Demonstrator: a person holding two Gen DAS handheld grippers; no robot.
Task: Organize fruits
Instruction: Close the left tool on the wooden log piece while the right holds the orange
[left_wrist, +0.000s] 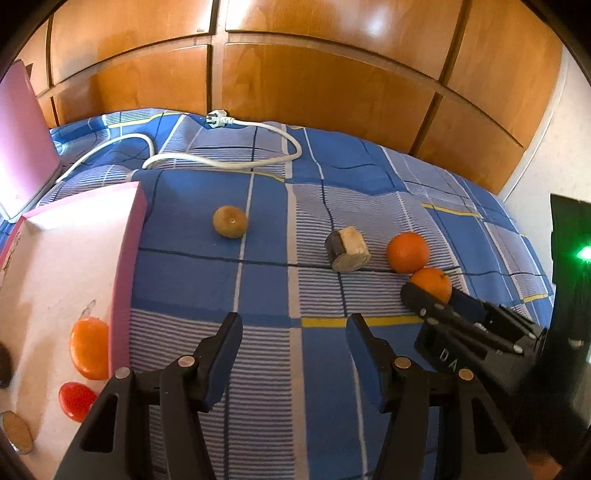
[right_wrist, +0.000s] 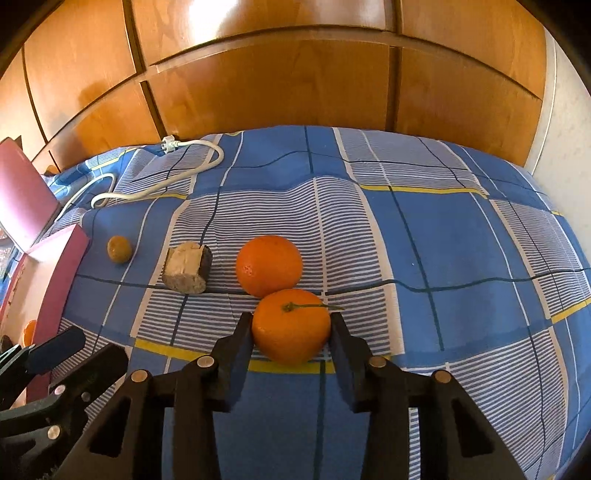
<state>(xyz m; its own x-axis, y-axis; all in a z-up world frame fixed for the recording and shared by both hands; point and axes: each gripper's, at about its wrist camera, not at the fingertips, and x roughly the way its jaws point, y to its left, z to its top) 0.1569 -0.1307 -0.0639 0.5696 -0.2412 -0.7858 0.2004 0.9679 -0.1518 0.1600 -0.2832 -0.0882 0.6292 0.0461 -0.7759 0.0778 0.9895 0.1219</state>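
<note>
We see a bed with a blue checked cover (right_wrist: 424, 229) in front of wooden wardrobe doors (right_wrist: 280, 85). Our right gripper (right_wrist: 291, 328) has its fingers pressed on either side of a stemmed orange (right_wrist: 291, 325), which touches a second orange (right_wrist: 269, 265) just behind it. Left of that pair lie a cut brown chunk (right_wrist: 187, 272), perhaps bread, and a kiwi (right_wrist: 119, 249). Our left gripper (left_wrist: 293, 354) hovers spread and empty beside the pink box (left_wrist: 122, 266), whose contents are cut off.
</note>
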